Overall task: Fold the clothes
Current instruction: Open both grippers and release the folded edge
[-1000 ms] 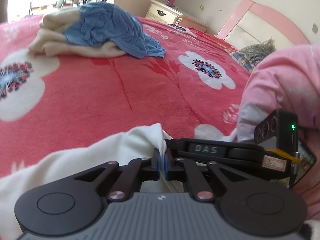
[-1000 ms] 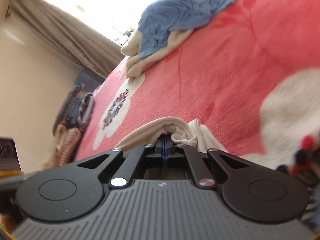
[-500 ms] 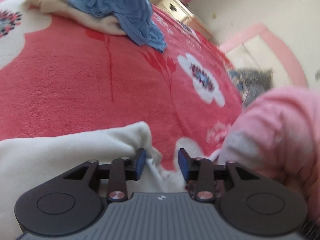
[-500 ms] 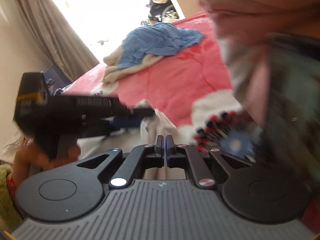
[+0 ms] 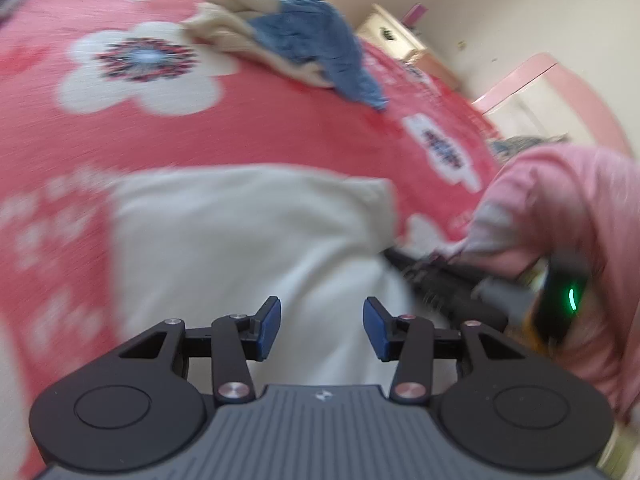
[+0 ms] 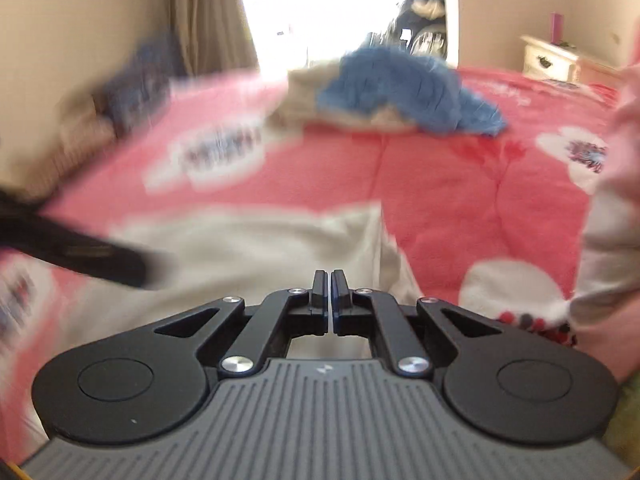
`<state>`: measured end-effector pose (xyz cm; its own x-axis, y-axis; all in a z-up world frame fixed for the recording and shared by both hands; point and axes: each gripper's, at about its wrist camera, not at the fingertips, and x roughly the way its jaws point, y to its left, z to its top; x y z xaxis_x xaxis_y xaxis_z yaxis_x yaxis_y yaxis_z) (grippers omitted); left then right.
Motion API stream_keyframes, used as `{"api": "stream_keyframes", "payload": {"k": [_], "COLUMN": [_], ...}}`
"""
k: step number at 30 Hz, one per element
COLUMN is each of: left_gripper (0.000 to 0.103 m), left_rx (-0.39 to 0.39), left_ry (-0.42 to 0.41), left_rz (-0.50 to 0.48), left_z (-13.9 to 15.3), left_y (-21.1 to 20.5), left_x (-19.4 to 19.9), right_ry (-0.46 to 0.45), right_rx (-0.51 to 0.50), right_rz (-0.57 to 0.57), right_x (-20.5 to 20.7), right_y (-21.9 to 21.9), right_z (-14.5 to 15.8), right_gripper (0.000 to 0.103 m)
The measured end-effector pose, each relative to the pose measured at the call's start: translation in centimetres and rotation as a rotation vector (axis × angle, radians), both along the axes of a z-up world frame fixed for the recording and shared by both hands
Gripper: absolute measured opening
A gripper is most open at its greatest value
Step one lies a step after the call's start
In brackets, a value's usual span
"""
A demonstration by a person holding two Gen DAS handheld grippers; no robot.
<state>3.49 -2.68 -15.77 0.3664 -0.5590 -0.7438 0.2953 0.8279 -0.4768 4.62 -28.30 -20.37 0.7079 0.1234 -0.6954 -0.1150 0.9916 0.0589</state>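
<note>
A cream garment [image 5: 248,232] lies folded on the red flowered blanket [image 5: 200,132], just ahead of both grippers; it also shows in the right wrist view [image 6: 256,248]. My left gripper [image 5: 322,328] is open and empty above the garment's near part. My right gripper [image 6: 330,294] is shut with nothing seen between its fingers, over the garment's right edge. In the left wrist view the right gripper's body [image 5: 460,284] shows at the right, blurred. In the right wrist view the left gripper [image 6: 76,252] shows as a dark blur at the left.
A pile of a blue garment [image 5: 316,44] over a beige one [image 5: 232,28] lies farther back on the bed; the blue garment also shows in the right wrist view [image 6: 404,88]. A cream nightstand [image 5: 400,40] stands by the wall. A pink sleeve [image 5: 560,208] is at the right.
My left gripper has let go of the cream garment, opened wide and drawn back. The right gripper has released the cloth and stays shut. The garment now lies on the blanket.
</note>
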Motion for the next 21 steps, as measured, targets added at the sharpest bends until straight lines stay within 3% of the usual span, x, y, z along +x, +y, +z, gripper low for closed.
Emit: {"api": "stream_keyframes", "payload": {"k": [4, 7, 12, 14, 17, 21], "left_gripper": [0.046, 0.047, 0.047, 0.048, 0.051, 0.051], "left_rx": [0.024, -0.007, -0.01, -0.016, -0.032, -0.053], "left_ry": [-0.001, 0.023, 0.03, 0.02, 0.007, 0.005], "left_rz": [0.084, 0.139, 0.163, 0.157, 0.142, 0.135], "left_z": [-0.7, -1.8, -3.9, -4.5, -4.7, -4.9], "left_y": [4.4, 6.4, 7.1, 7.1, 7.3, 7.7], "left_x": [-2.8, -3.3, -3.2, -3.2, -3.6, -3.4], "right_ry": [0.044, 0.022, -0.082, -0.066, 0.038, 0.058], "right_rx": [-0.068, -0.023, -0.022, -0.043, -0.166, -0.154], "right_rz": [-0.089, -0.124, -0.021, 0.023, 0.003, -0.116], "right_x": [-0.5, -0.1, 3.0, 5.3, 8.1, 8.2], "right_y": [-1.0, -1.8, 0.8, 1.9, 1.6, -0.8], "right_z": [0.4, 1.7, 3.4, 2.7, -0.3, 1.4], "right_gripper": [0.003, 0.003, 0.003, 0.002, 0.0, 0.004]}}
